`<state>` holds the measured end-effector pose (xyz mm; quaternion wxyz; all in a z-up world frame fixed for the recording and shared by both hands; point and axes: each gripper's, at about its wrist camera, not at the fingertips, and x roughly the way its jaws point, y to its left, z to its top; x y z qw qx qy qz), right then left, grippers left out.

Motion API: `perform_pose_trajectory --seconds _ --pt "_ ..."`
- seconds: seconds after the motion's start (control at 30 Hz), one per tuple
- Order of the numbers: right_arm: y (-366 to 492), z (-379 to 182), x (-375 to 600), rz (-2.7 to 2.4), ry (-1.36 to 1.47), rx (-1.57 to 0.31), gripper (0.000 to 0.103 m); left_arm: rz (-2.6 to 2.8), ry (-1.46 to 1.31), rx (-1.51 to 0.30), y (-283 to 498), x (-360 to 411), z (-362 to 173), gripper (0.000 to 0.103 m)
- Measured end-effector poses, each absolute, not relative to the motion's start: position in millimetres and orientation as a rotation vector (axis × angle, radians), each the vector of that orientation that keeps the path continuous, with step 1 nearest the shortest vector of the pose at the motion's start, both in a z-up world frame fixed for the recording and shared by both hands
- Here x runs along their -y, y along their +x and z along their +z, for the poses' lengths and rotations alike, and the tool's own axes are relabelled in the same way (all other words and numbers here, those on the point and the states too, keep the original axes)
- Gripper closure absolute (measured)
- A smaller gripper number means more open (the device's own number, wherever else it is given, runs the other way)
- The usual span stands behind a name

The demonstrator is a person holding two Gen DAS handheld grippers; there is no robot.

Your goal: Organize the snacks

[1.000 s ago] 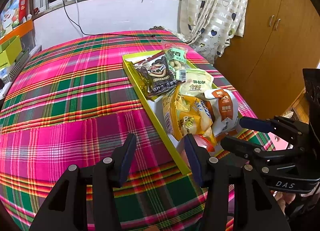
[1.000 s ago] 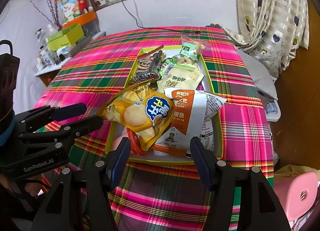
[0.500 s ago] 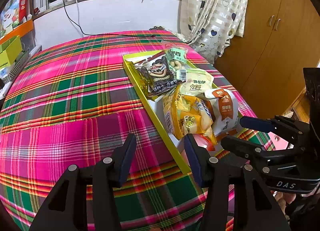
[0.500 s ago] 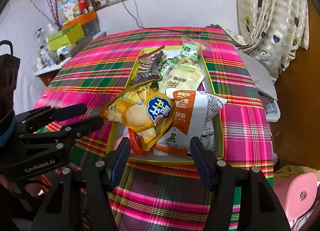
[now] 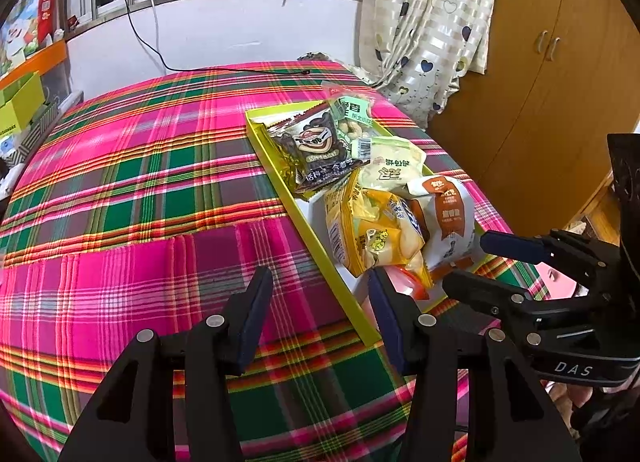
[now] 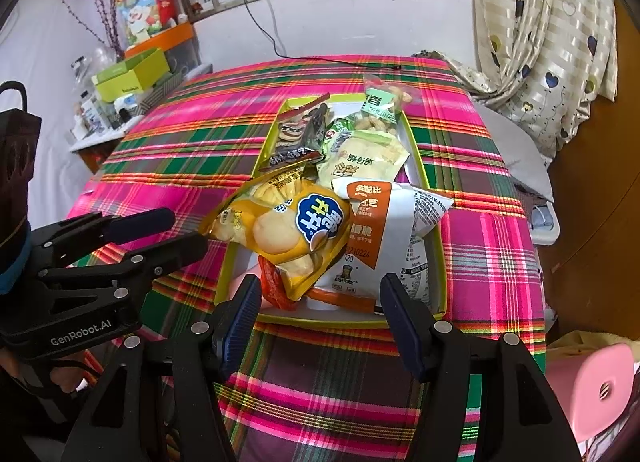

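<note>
**Snack packets heaped in a yellow tray**

Both the left tongs (image 5: 318, 294) and right tongs (image 6: 320, 302) gape wide and grip nothing, poised at the near end of the yellow tray (image 6: 416, 150) on the plaid worktop (image 5: 140, 190). Only the right view shows "GenRobot.AI" on the left tongs; the left view shows "DAS". The yellow snack bag (image 6: 288, 230) lies on the orange-and-white bag (image 6: 384, 238); the dark packet (image 5: 316, 150) sits farther back.
</note>
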<state>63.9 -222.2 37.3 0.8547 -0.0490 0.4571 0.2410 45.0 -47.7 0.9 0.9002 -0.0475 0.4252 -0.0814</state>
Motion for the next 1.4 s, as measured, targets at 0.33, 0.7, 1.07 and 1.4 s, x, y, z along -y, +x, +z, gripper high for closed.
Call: perform_pose_trajectory --seconds 0.33,0.7,1.07,1.4 --pt "61.2 38.8 223.5 0.509 -0.115 -0.948 0.041 -0.165 -0.097 -0.880 43.0 47.7 0.3 0.052" --pt "60.1 37.6 223.4 0.505 -0.115 -0.949 0.041 -0.165 -0.092 -0.881 42.5 48.2 1.1 0.052" --pt "61.2 38.0 225.0 0.504 -0.116 -0.957 0.041 -0.167 -0.088 -0.884 42.2 50.2 1.6 0.052" --pt "62.1 38.6 229.4 0.506 -0.113 -0.959 0.041 -0.167 -0.071 -0.874 41.0 53.6 4.8 0.052"
